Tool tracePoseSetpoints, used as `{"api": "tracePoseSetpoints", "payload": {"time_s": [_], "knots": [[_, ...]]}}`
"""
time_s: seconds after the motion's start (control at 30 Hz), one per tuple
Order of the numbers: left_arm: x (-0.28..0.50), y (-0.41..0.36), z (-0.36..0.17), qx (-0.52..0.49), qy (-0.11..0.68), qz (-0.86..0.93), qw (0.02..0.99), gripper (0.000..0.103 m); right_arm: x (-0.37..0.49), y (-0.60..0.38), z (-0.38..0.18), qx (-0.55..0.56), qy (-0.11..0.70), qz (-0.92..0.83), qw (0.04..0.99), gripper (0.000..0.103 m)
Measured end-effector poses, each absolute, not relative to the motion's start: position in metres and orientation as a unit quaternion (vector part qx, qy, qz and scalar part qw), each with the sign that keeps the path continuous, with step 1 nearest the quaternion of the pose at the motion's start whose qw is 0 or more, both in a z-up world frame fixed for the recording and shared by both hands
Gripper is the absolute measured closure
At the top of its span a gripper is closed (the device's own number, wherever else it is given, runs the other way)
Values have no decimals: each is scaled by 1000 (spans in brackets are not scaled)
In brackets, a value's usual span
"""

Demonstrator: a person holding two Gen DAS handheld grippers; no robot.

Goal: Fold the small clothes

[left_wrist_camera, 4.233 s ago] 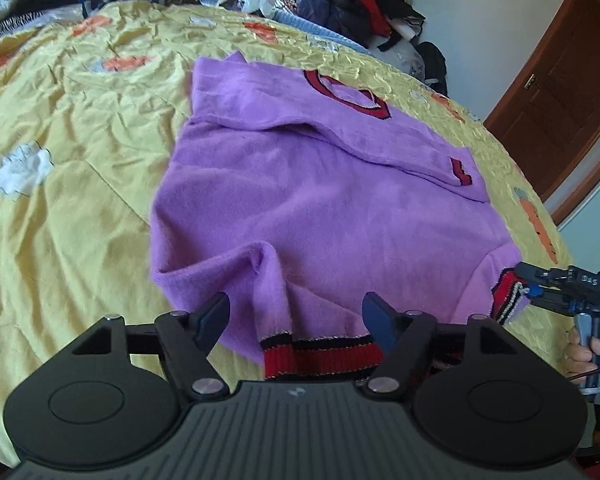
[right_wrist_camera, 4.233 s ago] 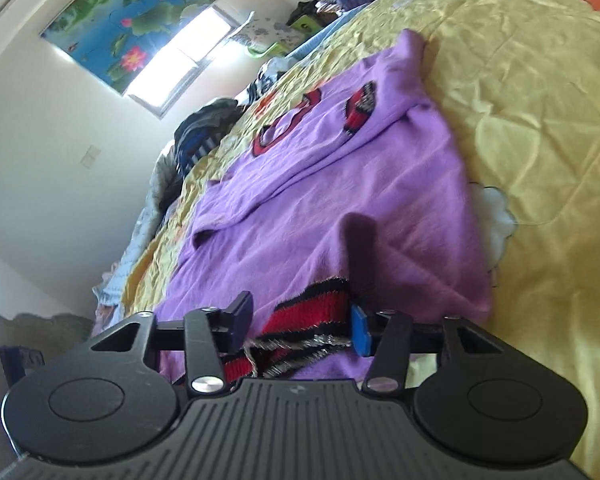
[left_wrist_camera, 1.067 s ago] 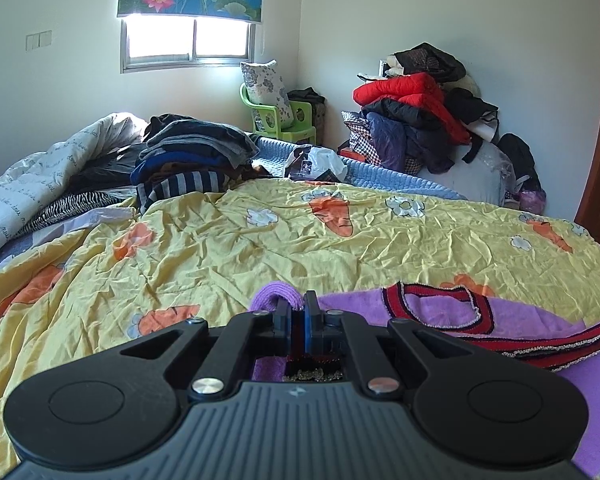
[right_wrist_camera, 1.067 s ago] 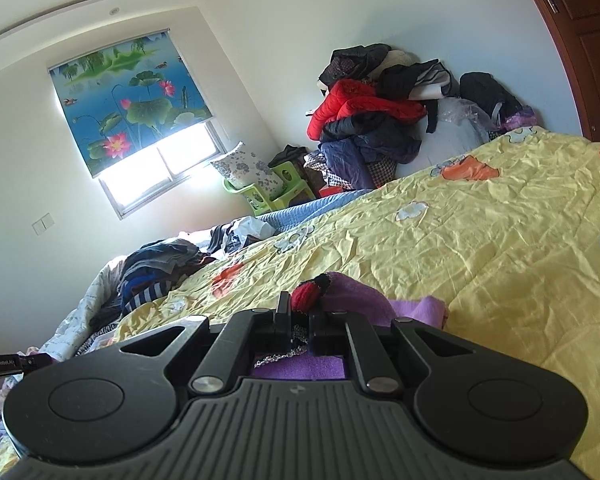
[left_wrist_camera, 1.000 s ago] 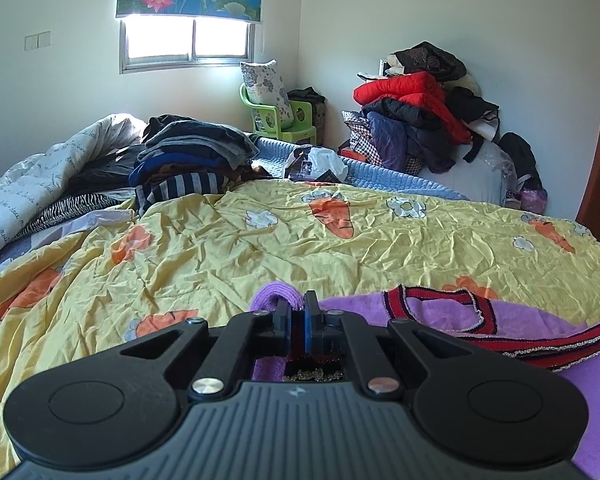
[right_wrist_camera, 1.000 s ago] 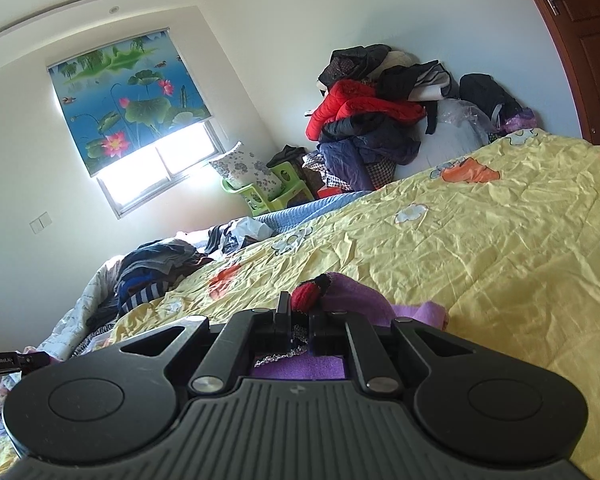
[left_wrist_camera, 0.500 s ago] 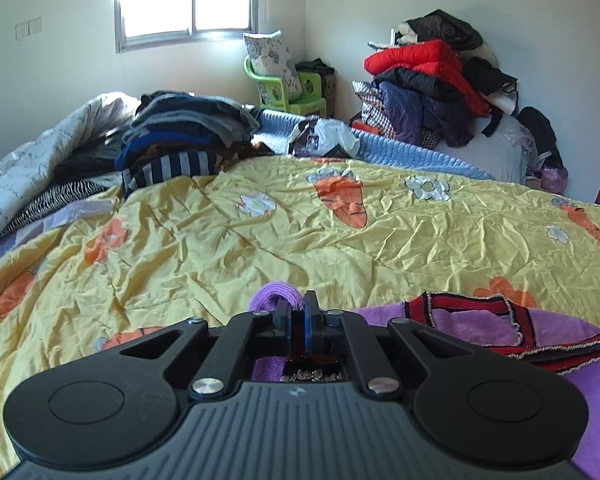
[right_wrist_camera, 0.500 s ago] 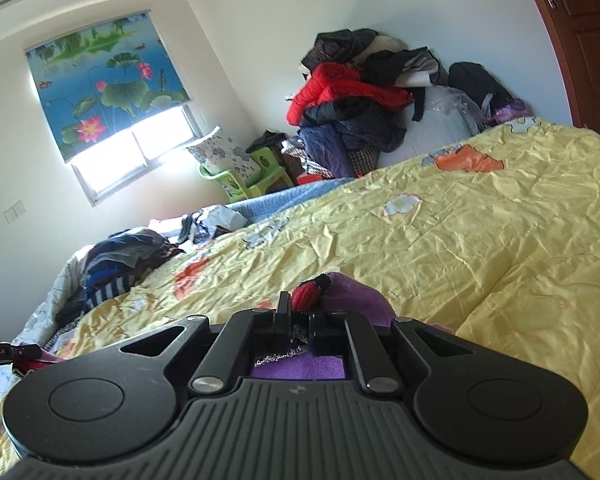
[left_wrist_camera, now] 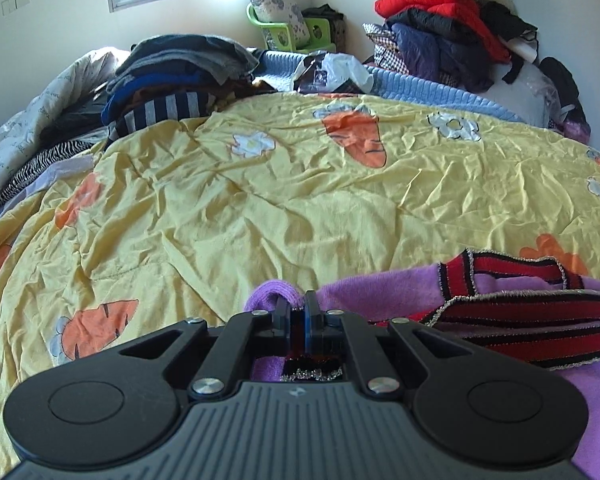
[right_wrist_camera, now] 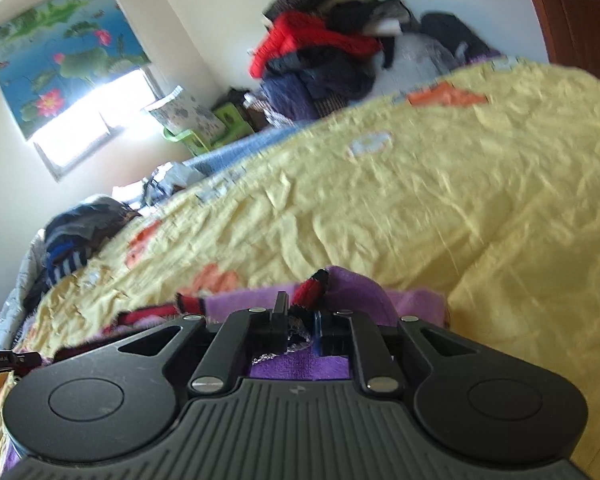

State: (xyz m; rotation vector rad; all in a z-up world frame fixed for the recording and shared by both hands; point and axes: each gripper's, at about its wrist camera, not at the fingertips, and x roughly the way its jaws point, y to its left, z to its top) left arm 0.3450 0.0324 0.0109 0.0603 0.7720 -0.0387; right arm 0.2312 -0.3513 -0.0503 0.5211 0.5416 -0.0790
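A purple sweater (left_wrist_camera: 384,286) with red and black striped trim (left_wrist_camera: 532,320) lies on the yellow carrot-print bedspread (left_wrist_camera: 260,200). My left gripper (left_wrist_camera: 296,308) is shut on its hem, folded up over the neckline. In the right wrist view my right gripper (right_wrist_camera: 298,318) is shut on the sweater (right_wrist_camera: 352,284) at its red trim (right_wrist_camera: 310,288), low over the bedspread (right_wrist_camera: 460,200). The left gripper's tip (right_wrist_camera: 4,359) shows at the far left edge. That view is blurred by motion.
Folded dark clothes (left_wrist_camera: 172,76) are stacked at the bed's far left. A heap of jackets (left_wrist_camera: 452,24) stands at the far right corner. A green chair with a cushion (left_wrist_camera: 288,24) stands under the window. A brown door (right_wrist_camera: 580,12) is at the right.
Both grippers took hold of the sweater's hem and carried it up over the body toward the neckline. In the last half second both views tilted down toward the bedspread; the right one is in motion.
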Motion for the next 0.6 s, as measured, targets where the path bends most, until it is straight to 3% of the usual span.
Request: {"api": "tracePoseSetpoints", "payload": {"time_s": [0.1, 0.2, 0.47, 0.53, 0.57, 0.6], "knots": [[350, 37, 10, 20, 387, -19, 922, 96, 232, -351, -53, 253, 263, -38, 930, 58], [350, 43, 10, 9, 390, -21, 920, 96, 231, -348, -50, 234, 263, -48, 935, 49], [348, 43, 13, 20, 381, -30, 924, 94, 218, -338, -29, 191, 232, -56, 952, 43], [354, 47, 17, -13, 385, -39, 922, 86, 216, -332, -25, 175, 228, -36, 957, 42], [358, 51, 18, -41, 390, -44, 919, 71, 216, -328, -24, 169, 232, -21, 958, 41], [363, 55, 19, -71, 395, -48, 915, 47, 217, -325, -24, 166, 238, -7, 957, 41]]}}
